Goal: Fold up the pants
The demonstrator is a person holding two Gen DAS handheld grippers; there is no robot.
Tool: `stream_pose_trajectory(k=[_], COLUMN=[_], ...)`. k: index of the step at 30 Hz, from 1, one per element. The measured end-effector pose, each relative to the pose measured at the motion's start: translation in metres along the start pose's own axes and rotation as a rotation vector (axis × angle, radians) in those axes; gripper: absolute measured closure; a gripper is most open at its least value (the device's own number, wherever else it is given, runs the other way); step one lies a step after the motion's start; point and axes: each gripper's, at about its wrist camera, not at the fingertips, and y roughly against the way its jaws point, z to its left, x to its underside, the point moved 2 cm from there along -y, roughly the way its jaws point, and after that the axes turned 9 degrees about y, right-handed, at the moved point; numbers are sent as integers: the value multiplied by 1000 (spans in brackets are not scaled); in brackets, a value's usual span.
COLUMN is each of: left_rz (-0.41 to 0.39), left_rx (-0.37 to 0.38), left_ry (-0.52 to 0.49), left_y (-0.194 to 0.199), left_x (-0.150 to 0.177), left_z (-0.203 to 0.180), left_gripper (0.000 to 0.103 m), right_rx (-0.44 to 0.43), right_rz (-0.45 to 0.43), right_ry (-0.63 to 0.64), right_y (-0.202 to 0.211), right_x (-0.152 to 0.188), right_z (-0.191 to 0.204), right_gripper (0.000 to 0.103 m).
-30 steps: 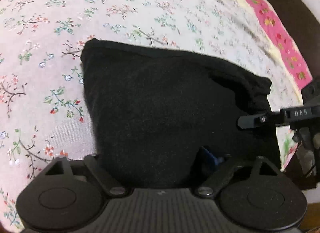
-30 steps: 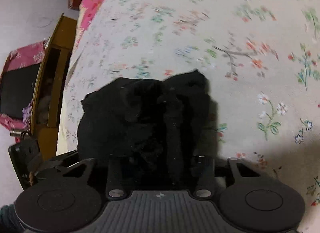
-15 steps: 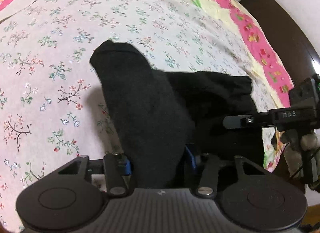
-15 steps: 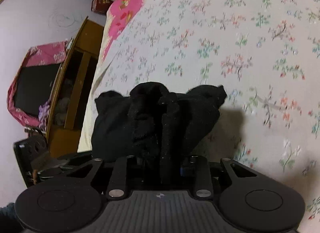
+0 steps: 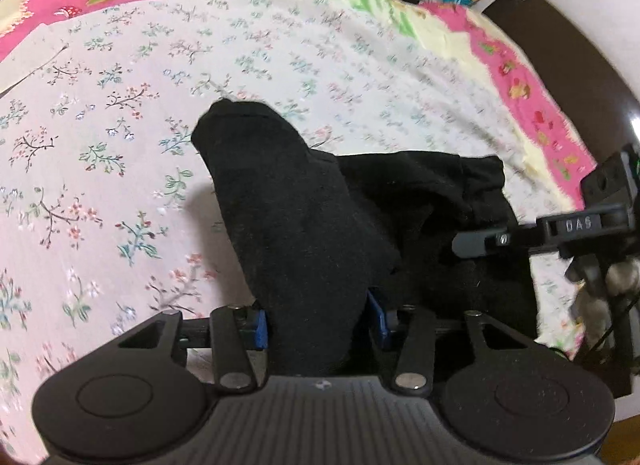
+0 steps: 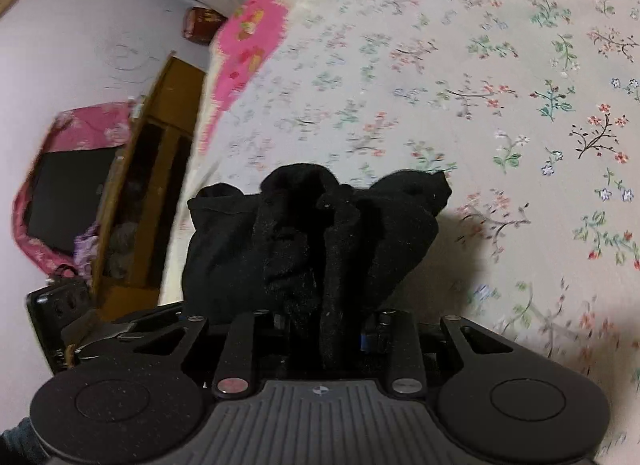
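Two grippers each clamp bunched black pants (image 5: 304, 225): left gripper (image 5: 318, 319) at lower centre, right gripper (image 6: 332, 325) likewise; cloth drapes away toward the floral sheet (image 5: 120, 113).

Both views are lit by soft, warm indoor light, moderately bright and even across the floral bedsheet (image 5: 120, 169). The black pants (image 5: 304, 225) swallow detail; their folds barely read. In the right wrist view they throw a soft shadow (image 6: 456, 261) to the right on the sheet. Motion blur smears the print at the far right of the left wrist view and around the pink border (image 6: 244, 45) in the right one. Fisheye distortion bends the bed's edges strongly, with dark vignetted corners. A small glare spot sits on the dark wooden furniture (image 5: 576, 77).
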Motion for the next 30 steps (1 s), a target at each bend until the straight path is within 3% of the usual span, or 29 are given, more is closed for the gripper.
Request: stream_pose_trajectory(k=[8, 11, 20, 23, 26, 30], left_rz=[22, 23, -16, -53, -106, -177], left_rx=[-93, -125, -259, -308, -309, -279], left_ry=[3, -5, -78, -88, -41, -54], left_y=[-16, -14, 5, 17, 32, 55], left_x=[10, 15, 25, 28, 30, 32], left_z=[20, 21, -3, -16, -34, -67], left_gripper=[38, 34, 33, 33, 33, 33], right_rx=[137, 149, 239, 298, 259, 203], right_rz=[36, 35, 3, -25, -47, -84], right_ry=[34, 23, 91, 210, 251, 288], right_y=[-10, -6, 24, 44, 58, 82], right_x=[3, 2, -1, 2, 9, 11], right_z=[-25, -33, -30, -5, 15, 40], right_gripper=[66, 65, 62, 62, 62, 62])
